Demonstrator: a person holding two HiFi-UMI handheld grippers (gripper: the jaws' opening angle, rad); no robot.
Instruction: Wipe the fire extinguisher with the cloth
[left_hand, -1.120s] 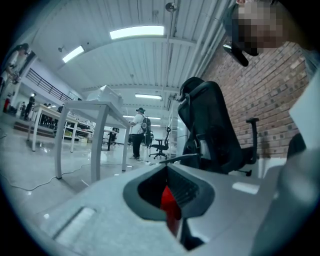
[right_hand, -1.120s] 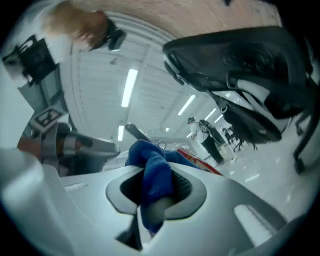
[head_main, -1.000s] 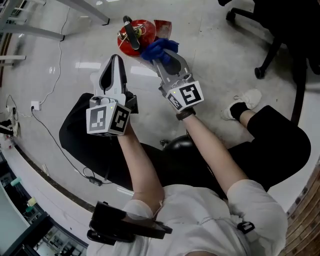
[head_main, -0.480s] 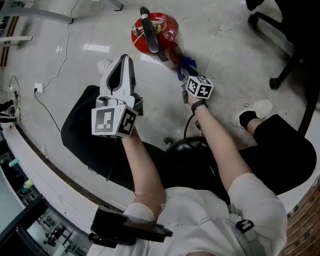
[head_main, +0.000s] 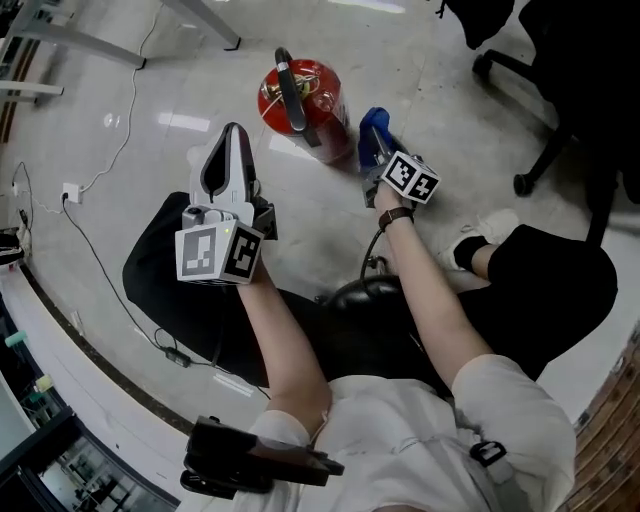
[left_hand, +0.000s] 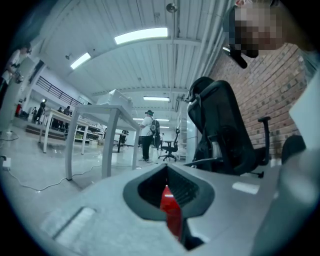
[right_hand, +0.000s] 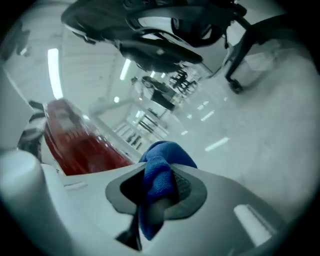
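- Fire extinguisher (head_main: 300, 95): red, upright on the floor (head_main: 130, 110), just beside the right gripper (head_main: 374, 140). Probably heavy, rigid and slick-sided; best steadied by its black handle (head_main: 290, 85).
- Right gripper pinches a soft blue cloth (right_hand: 159, 175); whether it touches the cylinder is unclear.
- Left gripper (head_main: 232, 140) hovers near, jaws pressed together, empty.

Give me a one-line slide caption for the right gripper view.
Right gripper clamped on a blue cloth, red fire extinguisher at its left, office chair beyond.
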